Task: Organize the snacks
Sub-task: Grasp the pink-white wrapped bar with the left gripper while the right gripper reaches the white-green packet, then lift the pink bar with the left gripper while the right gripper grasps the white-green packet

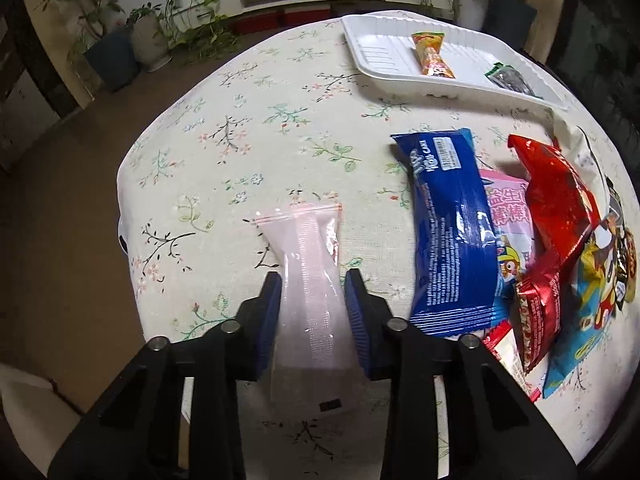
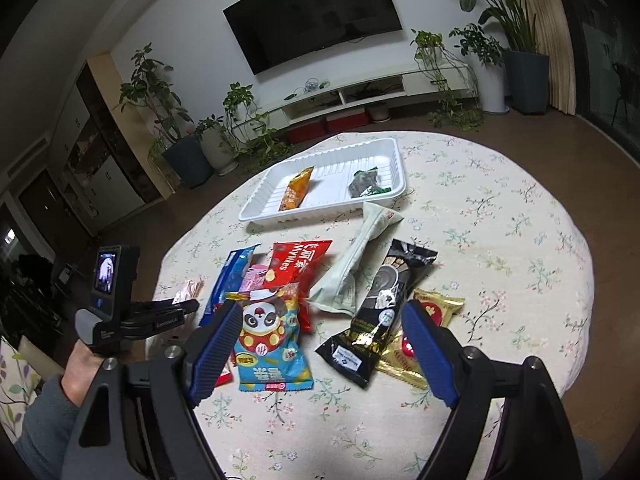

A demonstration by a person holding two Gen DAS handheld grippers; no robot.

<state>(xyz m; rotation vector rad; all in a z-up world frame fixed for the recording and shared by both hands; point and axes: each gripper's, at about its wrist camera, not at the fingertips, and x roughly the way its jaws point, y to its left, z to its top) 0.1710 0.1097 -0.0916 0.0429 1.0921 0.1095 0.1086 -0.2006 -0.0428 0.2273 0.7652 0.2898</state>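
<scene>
One white tray (image 2: 256, 210) sits at upper centre of the right wrist view, holding two snacks: one orange packet (image 2: 296, 193) and one dark green packet (image 2: 363, 184). Below it, mid-frame, seven packets lie loose on the cloth: one blue (image 2: 228, 280), one red (image 2: 294, 268), one pink (image 2: 253, 279), one panda-print (image 2: 272, 340), one pale green (image 2: 352, 268), one black (image 2: 380, 312) and one gold (image 2: 434, 306). One clear pink zip bag (image 1: 308, 264) shows at lower centre of the left wrist view.
</scene>
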